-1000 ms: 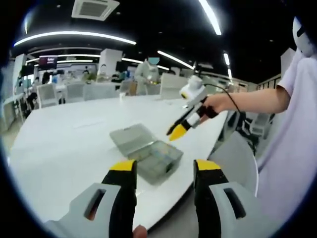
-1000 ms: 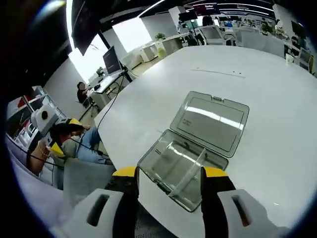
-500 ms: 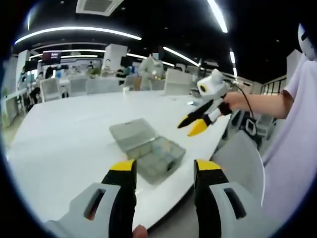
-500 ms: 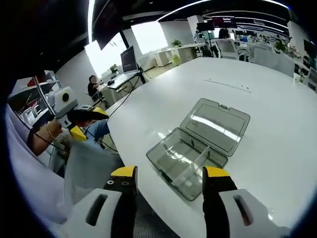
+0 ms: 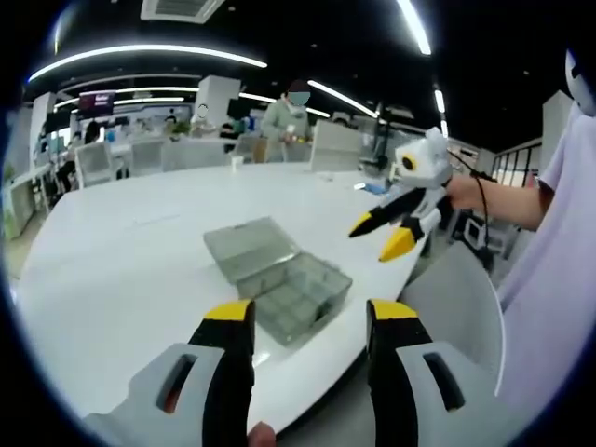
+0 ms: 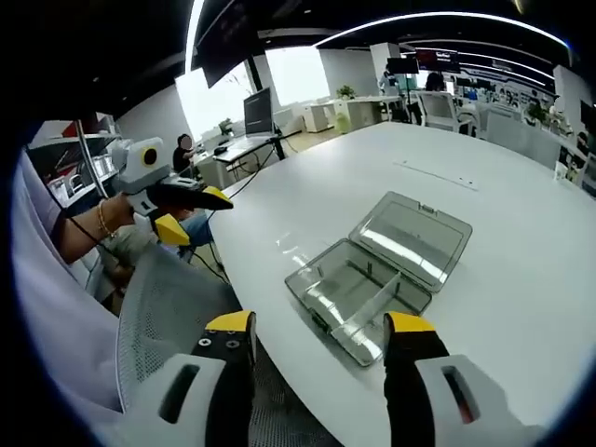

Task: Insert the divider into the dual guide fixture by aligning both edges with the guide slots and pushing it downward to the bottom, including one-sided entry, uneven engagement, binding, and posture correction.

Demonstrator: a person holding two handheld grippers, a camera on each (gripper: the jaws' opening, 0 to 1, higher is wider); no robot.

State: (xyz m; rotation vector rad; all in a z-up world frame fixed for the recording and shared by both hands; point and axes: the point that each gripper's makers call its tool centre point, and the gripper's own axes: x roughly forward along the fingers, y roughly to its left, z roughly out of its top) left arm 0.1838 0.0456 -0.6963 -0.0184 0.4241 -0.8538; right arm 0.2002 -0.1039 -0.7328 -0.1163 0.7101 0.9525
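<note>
My left gripper point(image 5: 300, 321) hangs just off the near edge of the desk point(image 5: 121, 270), fingers point(image 5: 229, 321) spread apart and holding nothing. My right gripper point(image 6: 321, 332) hovers off that same edge (yellow tips parted too), my hand point(image 5: 463, 191) wrapped round its handle.

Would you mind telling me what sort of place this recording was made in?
Most likely an open-plan office or lab: a large white table holding a clear plastic compartment box, desks with a computer monitor by the windows, and long ceiling strip lights.
</note>
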